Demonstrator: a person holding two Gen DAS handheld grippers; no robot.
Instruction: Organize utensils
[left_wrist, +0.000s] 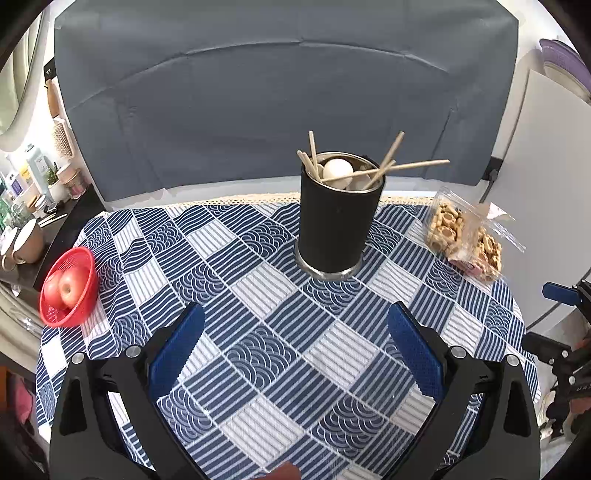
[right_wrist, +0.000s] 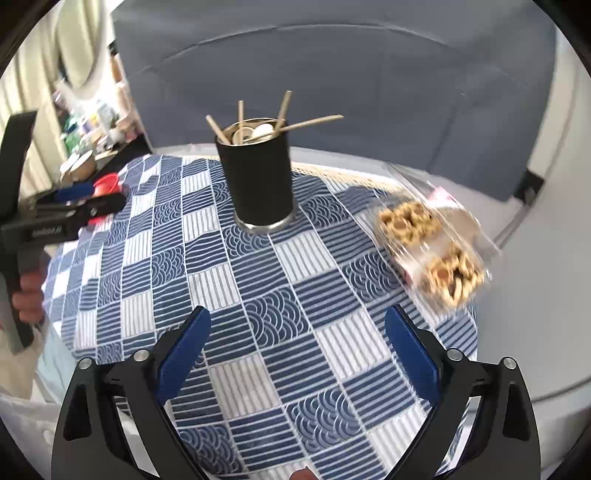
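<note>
Both the left gripper (left_wrist: 295, 347) and right gripper (right_wrist: 297, 345) are hanging wide open over the blue-and-white patterned worktop (left_wrist: 280, 354), gripping nothing. Further back, wooden chopsticks (left_wrist: 388, 162) and white spoons (left_wrist: 338, 171) are sitting in the black cylindrical metal-rimmed holder (left_wrist: 338, 225).

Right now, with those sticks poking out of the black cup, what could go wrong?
One chopstick lies almost flat across the rim of the black cup, so a nudge might flick it out. The cup is tall and narrow and might tip if a stick is pulled sideways. Both grippers, left and right, are open and empty.
</note>
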